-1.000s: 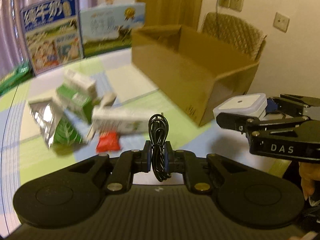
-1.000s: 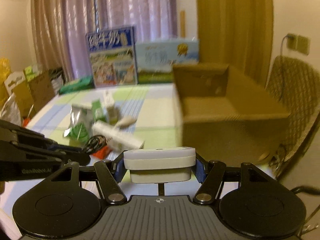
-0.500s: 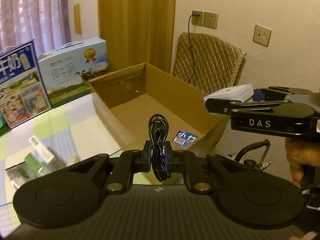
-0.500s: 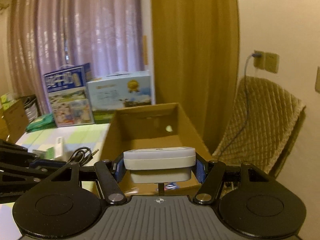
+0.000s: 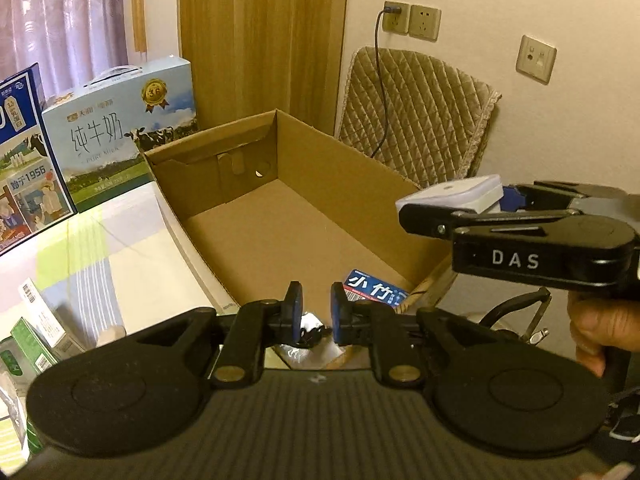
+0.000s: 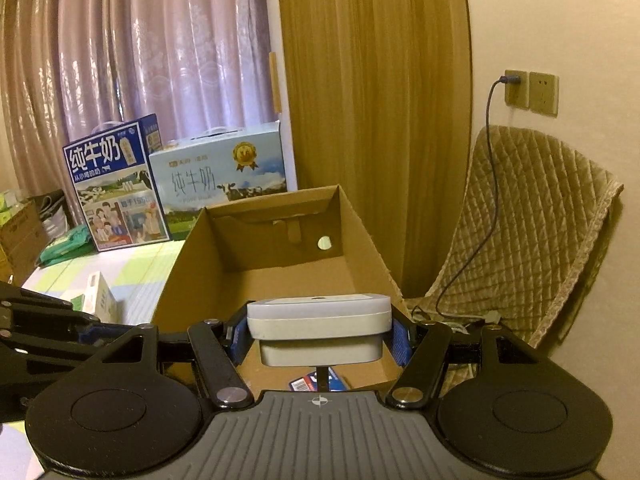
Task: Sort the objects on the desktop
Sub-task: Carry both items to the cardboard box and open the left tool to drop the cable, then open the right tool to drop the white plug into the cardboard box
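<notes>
My left gripper point(image 5: 316, 312) stands open above the near end of the brown cardboard box point(image 5: 256, 240), with nothing between its fingers. Just below them a bit of the black cable point(image 5: 310, 334) lies inside the box, partly hidden by the gripper. A blue printed packet point(image 5: 374, 290) rests on the box floor nearby. My right gripper point(image 6: 319, 332) is shut on a white square device point(image 6: 319, 314) and holds it over the near right rim of the box point(image 6: 280, 280). In the left wrist view, the device point(image 5: 452, 194) and the right gripper point(image 5: 472, 206) hang at the right.
Two big milk cartons point(image 5: 120, 136) point(image 6: 114, 184) stand behind the box on the checked tablecloth point(image 5: 120, 248). Small green and white cartons point(image 5: 36, 328) lie at the left. A quilted chair point(image 6: 520, 232) and wall sockets point(image 5: 412, 22) are beyond the box on the right.
Both grippers swung from the table's clutter to over the box. My left gripper opened and the black cable dropped out of it into the box. The right one still holds the white device.
</notes>
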